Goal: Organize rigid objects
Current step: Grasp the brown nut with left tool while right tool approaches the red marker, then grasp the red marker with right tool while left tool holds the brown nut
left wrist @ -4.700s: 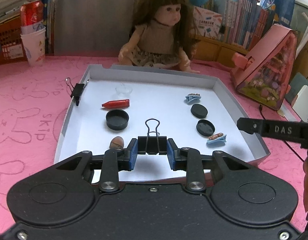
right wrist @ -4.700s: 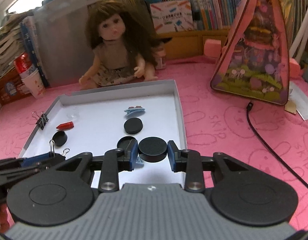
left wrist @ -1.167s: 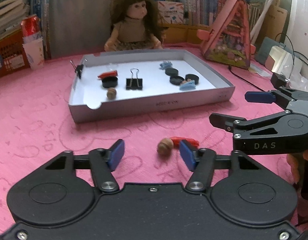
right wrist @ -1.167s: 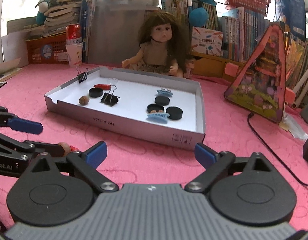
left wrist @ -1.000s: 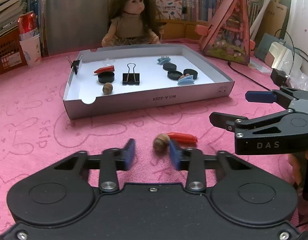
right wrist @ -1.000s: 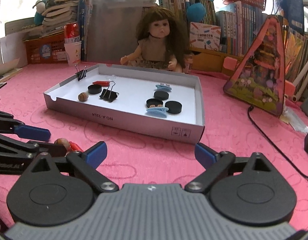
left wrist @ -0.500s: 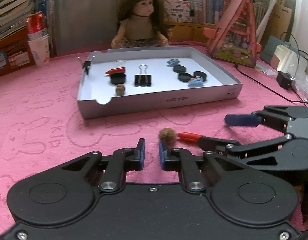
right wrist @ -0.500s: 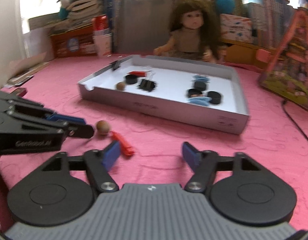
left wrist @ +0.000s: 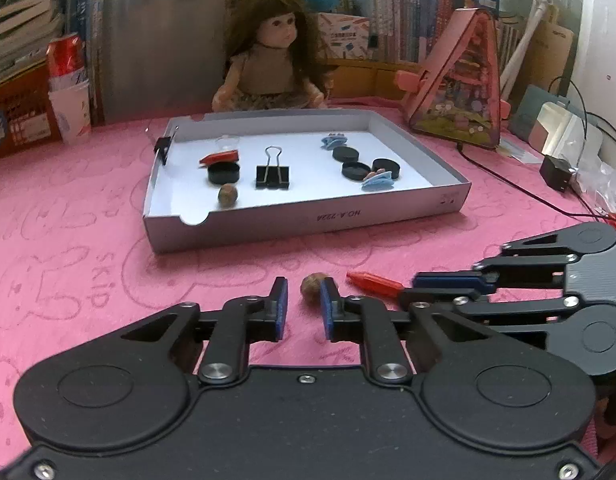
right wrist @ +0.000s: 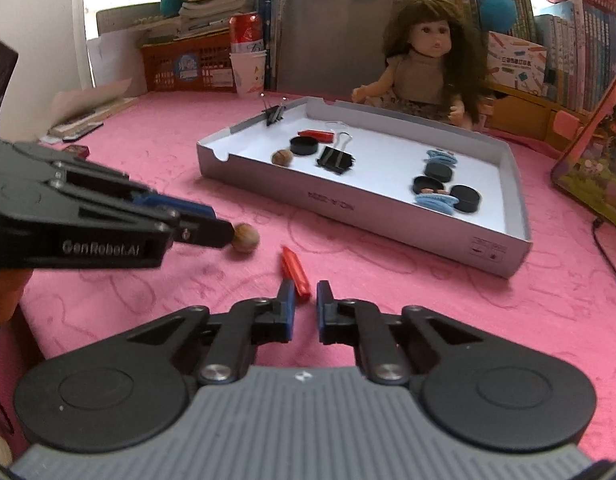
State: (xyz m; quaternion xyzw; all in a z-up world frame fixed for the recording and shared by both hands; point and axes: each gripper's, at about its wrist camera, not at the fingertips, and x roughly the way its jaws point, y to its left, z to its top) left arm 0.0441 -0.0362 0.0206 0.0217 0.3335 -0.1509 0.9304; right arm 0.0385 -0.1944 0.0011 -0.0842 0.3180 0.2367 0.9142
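A brown nut (left wrist: pixel 311 286) and a red crayon-like piece (left wrist: pixel 373 281) lie on the pink cloth in front of the grey tray (left wrist: pixel 308 220). My left gripper (left wrist: pixel 304 300) is shut with a narrow gap. The nut (right wrist: pixel 247 237) sits just past its tips, against the right pad, with space on its other side. My right gripper (right wrist: pixel 305 300) reaches in from the right and is shut on the near end of the red piece (right wrist: pixel 294 266). In the left wrist view its fingertips (left wrist: pixel 405 292) meet that end.
The tray holds a binder clip (left wrist: pixel 272 172), black caps (left wrist: pixel 224 171), blue clips (left wrist: pixel 377 181), another nut (left wrist: pixel 228 195) and another red piece (left wrist: pixel 220 157). A doll (left wrist: pixel 274 68) sits behind it. A pink toy house (left wrist: pixel 459 80) and a cable (left wrist: pixel 519 188) are to the right.
The right gripper's jaws went from wide open to shut around the red piece's end as it moved in toward it. The left jaws closed beside the nut and have stayed shut.
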